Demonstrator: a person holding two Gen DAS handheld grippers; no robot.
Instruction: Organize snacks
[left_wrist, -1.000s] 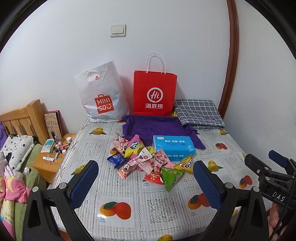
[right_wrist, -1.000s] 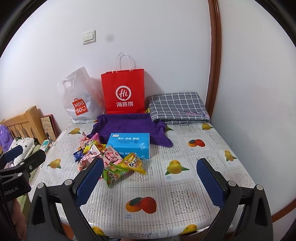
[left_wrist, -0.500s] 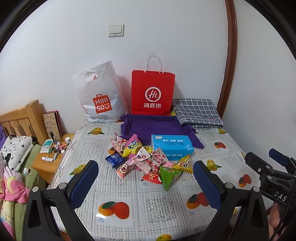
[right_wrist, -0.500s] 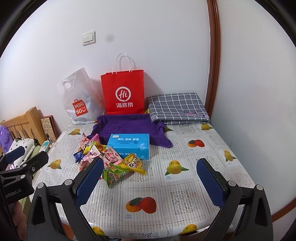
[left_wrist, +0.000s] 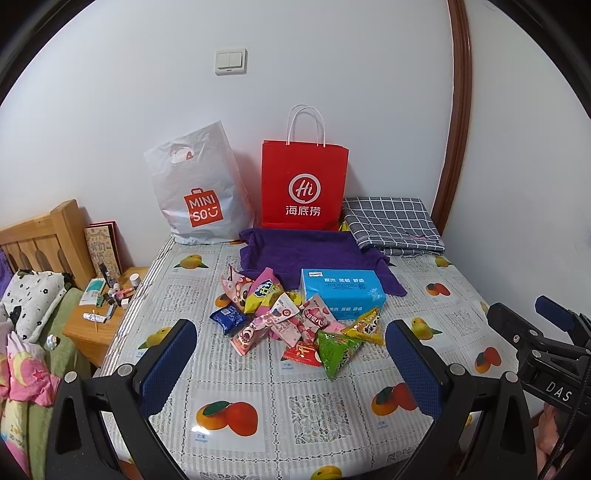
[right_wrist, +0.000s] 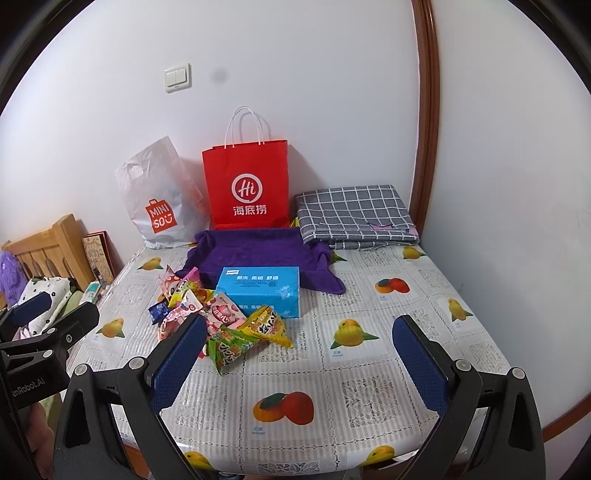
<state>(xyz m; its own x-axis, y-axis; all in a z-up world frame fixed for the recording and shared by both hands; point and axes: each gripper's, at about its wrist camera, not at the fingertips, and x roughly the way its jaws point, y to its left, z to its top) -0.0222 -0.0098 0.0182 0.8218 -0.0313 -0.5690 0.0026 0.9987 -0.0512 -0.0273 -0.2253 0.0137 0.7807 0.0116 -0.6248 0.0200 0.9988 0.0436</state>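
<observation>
A pile of small snack packets (left_wrist: 291, 317) lies in the middle of the table (left_wrist: 236, 373), pink, yellow, green, red and dark blue; it also shows in the right wrist view (right_wrist: 218, 317). A blue tissue box (left_wrist: 341, 297) stands just right of the pile, seen also in the right wrist view (right_wrist: 260, 290). My left gripper (left_wrist: 290, 339) is open and empty, held above the table's near side, short of the pile. My right gripper (right_wrist: 299, 334) is open and empty, to the right of the pile.
A red paper bag (left_wrist: 304, 192) and a white plastic bag (left_wrist: 197, 192) stand against the back wall. A purple towel (left_wrist: 303, 254) and a folded grey checked cloth (left_wrist: 393, 225) lie behind the snacks. A wooden nightstand (left_wrist: 99, 325) with small items stands left of the table.
Both grippers have drifted slightly; the scene has shifted a little in both views. Both stay open and empty. Nothing on the table has moved.
</observation>
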